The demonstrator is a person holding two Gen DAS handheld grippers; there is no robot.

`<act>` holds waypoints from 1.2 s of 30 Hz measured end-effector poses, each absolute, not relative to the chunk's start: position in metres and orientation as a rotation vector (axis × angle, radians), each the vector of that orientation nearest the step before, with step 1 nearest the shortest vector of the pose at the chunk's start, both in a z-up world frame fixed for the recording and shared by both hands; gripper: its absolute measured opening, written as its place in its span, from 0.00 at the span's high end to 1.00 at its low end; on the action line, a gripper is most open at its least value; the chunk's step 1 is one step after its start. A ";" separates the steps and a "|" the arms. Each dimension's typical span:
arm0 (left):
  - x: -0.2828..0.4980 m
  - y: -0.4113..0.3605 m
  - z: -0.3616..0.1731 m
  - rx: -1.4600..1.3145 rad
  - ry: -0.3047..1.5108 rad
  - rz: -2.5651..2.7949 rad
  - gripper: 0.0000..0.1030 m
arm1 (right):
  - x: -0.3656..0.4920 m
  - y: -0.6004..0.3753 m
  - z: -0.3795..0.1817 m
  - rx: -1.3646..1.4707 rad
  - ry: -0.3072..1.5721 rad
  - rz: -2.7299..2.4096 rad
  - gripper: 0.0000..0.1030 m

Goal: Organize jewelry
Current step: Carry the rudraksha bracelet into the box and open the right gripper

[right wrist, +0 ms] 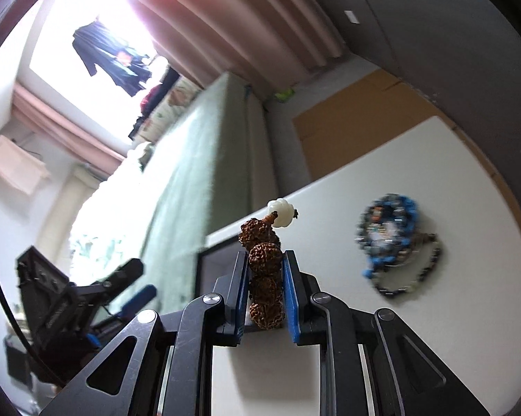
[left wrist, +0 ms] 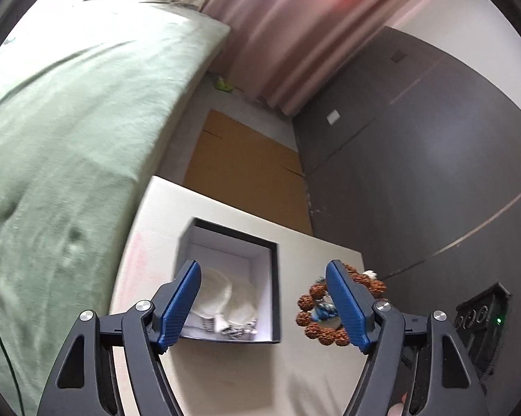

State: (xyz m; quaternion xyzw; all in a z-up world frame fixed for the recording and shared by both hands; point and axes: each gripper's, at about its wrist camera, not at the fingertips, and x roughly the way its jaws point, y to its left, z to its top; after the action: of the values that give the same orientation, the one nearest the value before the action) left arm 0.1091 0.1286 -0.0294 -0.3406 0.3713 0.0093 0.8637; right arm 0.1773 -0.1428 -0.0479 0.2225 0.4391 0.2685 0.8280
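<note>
Brown bracelet (right wrist: 264,263) of knobbly seed beads with one white carved bead (right wrist: 279,213) at its top end, standing up on edge, pinched flat so its beads stack in a column. Blue beaded bracelet (right wrist: 389,222) lies flat on the white tabletop (right wrist: 434,180), with a thin dark-and-pale bead strand (right wrist: 409,277) looped just beside it, touching or overlapping (blurred). Open box (left wrist: 272,277), black outside and white inside, sits on the same tabletop holding pale round pieces (left wrist: 225,294) and a silvery chain (left wrist: 236,332).
</note>
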 end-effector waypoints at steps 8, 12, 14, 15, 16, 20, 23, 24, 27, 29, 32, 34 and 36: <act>0.092 0.159 -0.021 -0.750 0.734 0.060 0.27 | 0.170 -0.105 -0.048 0.527 0.873 0.694 0.80; 0.087 0.170 -0.019 -0.758 0.726 0.075 0.27 | 0.166 -0.083 -0.051 0.527 0.868 0.742 0.80; 0.086 0.174 -0.018 -0.764 0.720 0.080 0.27 | 0.167 -0.072 -0.057 0.528 0.879 0.759 0.80; 0.085 0.176 -0.017 -0.767 0.716 0.083 0.27 | 0.169 -0.066 -0.061 0.530 0.888 0.770 0.80; 0.084 0.178 -0.018 -0.770 0.712 0.084 0.27 | 0.170 -0.061 -0.065 0.534 0.899 0.776 0.80; 0.084 0.183 -0.019 -0.790 0.706 0.089 0.27 | 0.177 -0.046 -0.083 0.527 0.947 0.775 0.80; 0.086 0.182 -0.020 -0.795 0.707 0.086 0.27 | 0.192 -0.033 -0.102 0.418 1.071 0.675 0.76; 0.087 0.181 -0.020 -0.794 0.709 0.083 0.27 | 0.192 -0.032 -0.106 0.400 1.095 0.657 0.74; 0.088 0.178 -0.020 -0.790 0.712 0.075 0.27 | 0.189 -0.039 -0.102 0.394 1.099 0.654 0.56; 0.089 0.176 -0.020 -0.788 0.713 0.073 0.27 | 0.186 -0.047 -0.092 0.385 1.062 0.651 0.43; 0.091 0.173 -0.021 -0.782 0.715 0.074 0.27 | 0.185 -0.070 -0.079 0.394 1.028 0.618 0.41; 0.091 0.170 -0.021 -0.777 0.718 0.071 0.27 | 0.182 -0.085 -0.075 0.406 1.021 0.589 0.41; 0.094 0.164 -0.021 -0.766 0.726 0.063 0.27 | 0.181 -0.106 -0.073 0.403 1.021 0.550 0.41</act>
State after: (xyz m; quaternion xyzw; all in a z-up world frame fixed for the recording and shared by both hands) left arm 0.0940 0.1641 -0.0209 -0.3653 0.3464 0.0301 0.8635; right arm 0.1810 -0.1064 -0.0728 0.1889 0.4790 0.2579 0.8175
